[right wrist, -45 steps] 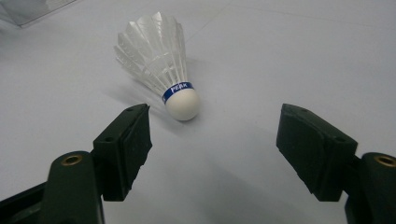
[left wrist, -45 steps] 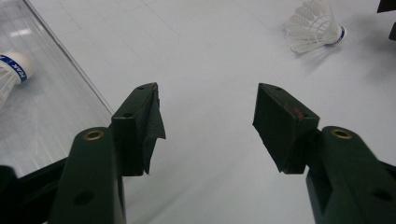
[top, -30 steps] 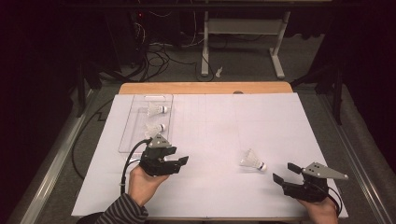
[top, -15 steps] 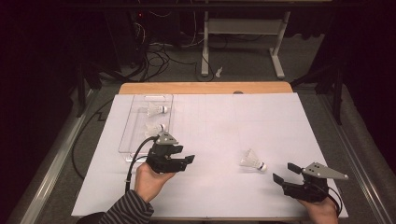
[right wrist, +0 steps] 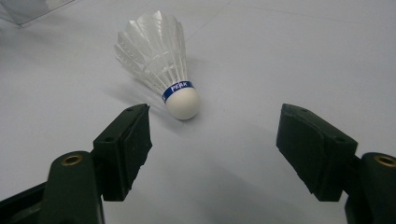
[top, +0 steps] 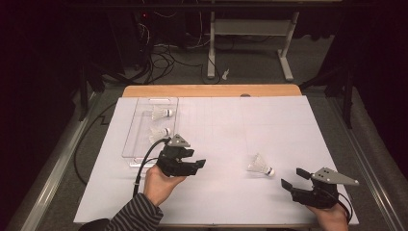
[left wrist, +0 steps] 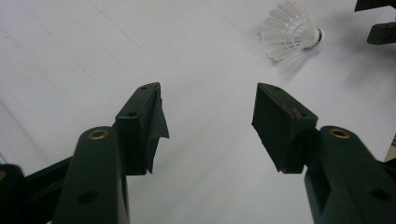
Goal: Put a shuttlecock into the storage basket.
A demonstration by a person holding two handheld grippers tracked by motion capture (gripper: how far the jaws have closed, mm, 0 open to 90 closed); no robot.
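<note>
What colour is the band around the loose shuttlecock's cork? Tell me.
Blue with white lettering, on the shuttlecock; clearest in the right gripper view.

We see a dark room beyond the counter, its white sheet leaving a wooden edge bare. Tangled cables cross the grey floor beside a white metal stand.

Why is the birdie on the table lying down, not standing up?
Tipped over: the shuttlecock lies on its side on the white table cover, its round cork nose pointing sideways. Why it fell, the pictures don't show.
</note>
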